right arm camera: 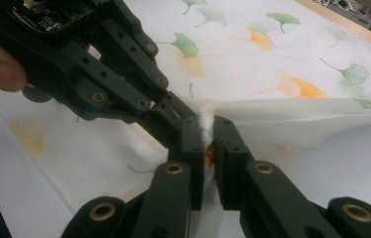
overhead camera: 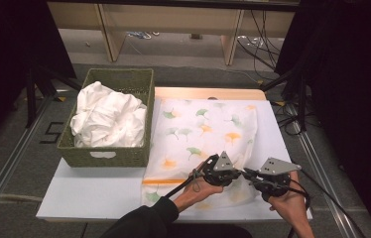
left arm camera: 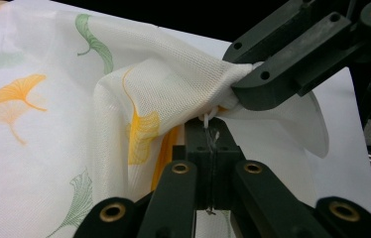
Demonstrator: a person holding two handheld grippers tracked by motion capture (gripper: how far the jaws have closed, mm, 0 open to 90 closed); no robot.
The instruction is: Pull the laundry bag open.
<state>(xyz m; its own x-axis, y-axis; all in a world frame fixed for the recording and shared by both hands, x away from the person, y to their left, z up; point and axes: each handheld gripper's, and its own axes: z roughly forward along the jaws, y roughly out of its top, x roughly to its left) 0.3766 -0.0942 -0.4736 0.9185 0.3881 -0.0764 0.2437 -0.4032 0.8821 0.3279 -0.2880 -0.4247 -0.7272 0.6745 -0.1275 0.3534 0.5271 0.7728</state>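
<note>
Showing ginkgo leaves, the white mesh bag (overhead camera: 201, 134) bunches.

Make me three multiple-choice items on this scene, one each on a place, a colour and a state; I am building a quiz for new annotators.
1. Where is the crumpled white cloth?
A. in the green basket
B. on the floor
C. under the table

2. What colours are the leaves printed on the mesh bag?
A. blue and red
B. green and orange
C. black

3. How do the left tongs stand?
A. wide open
B. shut on the bag
C. lying on the table

Answers: 1 A, the cloth fills the basket; 2 B, green and orange leaves show; 3 B, the jaws pinch a bit of the bag.
</note>
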